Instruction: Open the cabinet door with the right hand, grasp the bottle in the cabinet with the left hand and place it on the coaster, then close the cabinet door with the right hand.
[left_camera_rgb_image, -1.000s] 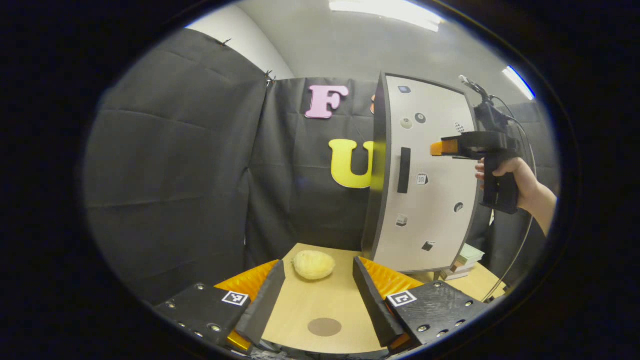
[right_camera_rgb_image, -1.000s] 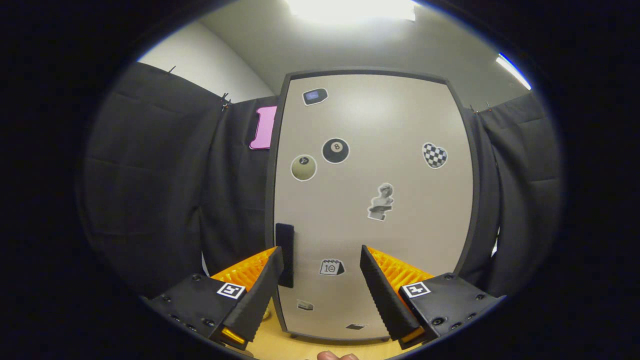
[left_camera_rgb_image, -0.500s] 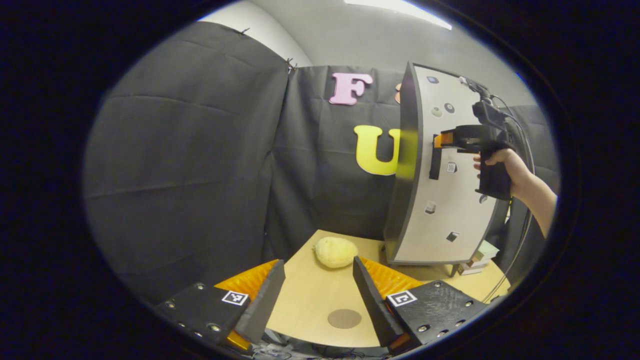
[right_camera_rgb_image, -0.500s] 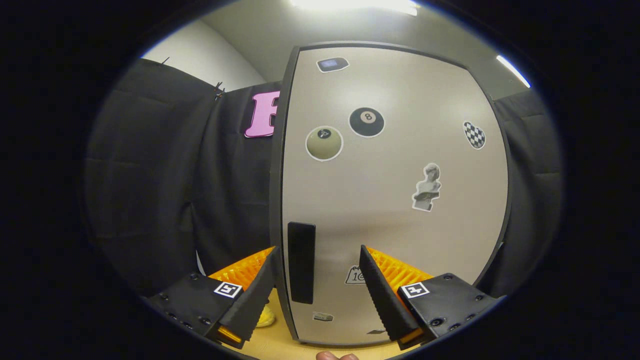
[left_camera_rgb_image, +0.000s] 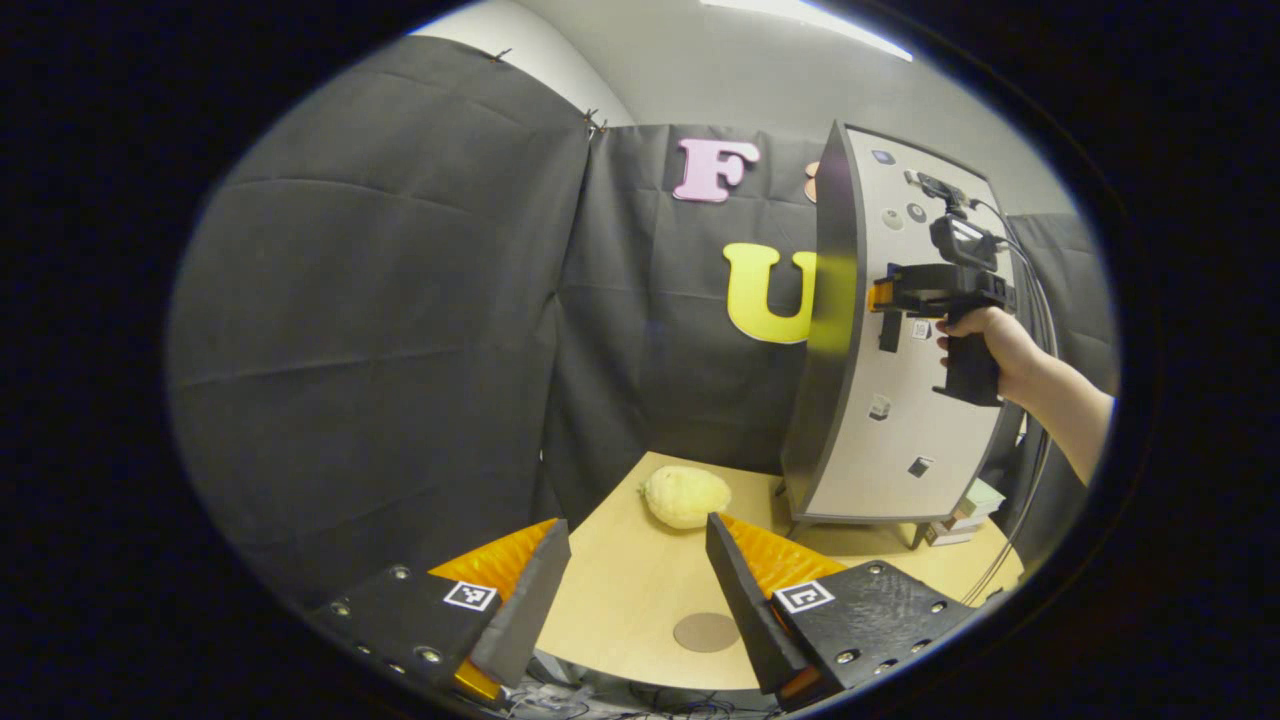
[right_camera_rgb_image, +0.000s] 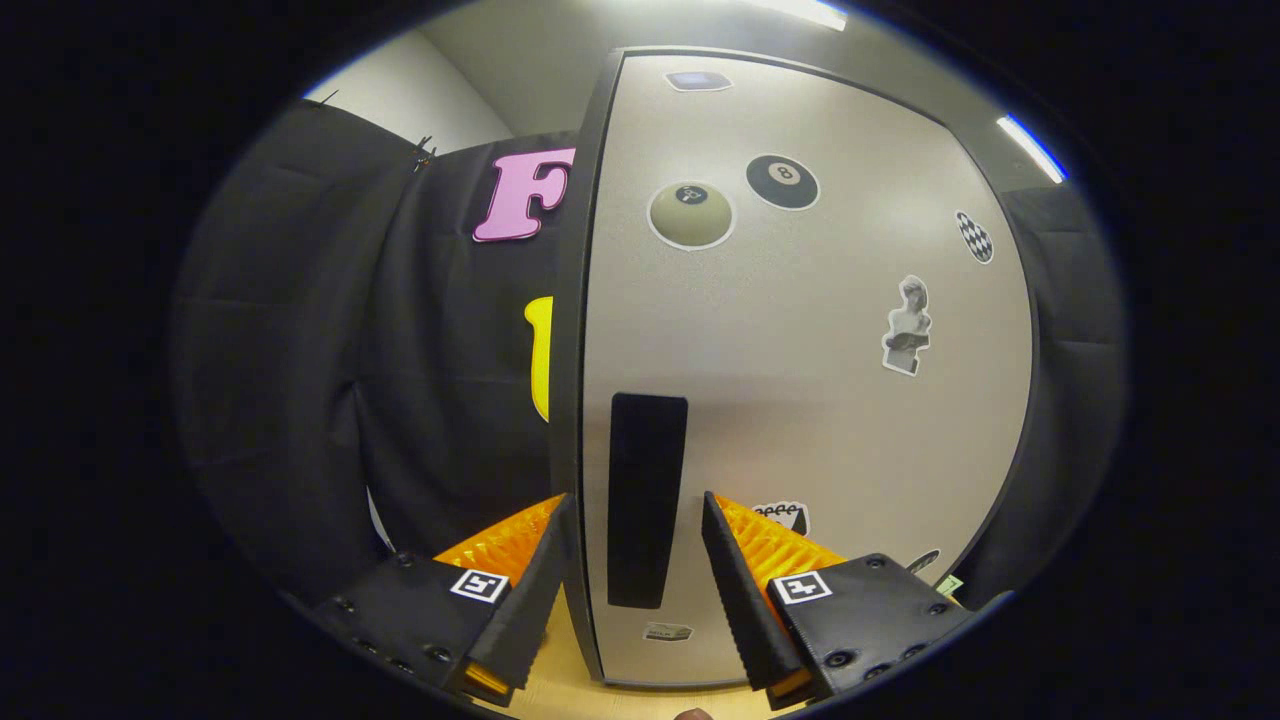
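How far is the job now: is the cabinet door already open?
Nothing is done yet: the door looks shut. In hand: the right gripper has its open jaws either side of the handle, not gripping. Left: open the door, take the bottle out to the coaster with the idle left gripper, close.

Black cloth (left_camera_rgb_image: 400, 330) hung as the booth's walls around a light wooden table (left_camera_rgb_image: 620, 600), while a pale grey ceiling (left_camera_rgb_image: 730, 70) with bright strip lights (left_camera_rgb_image: 810, 12) showed above the cloth's top edge.
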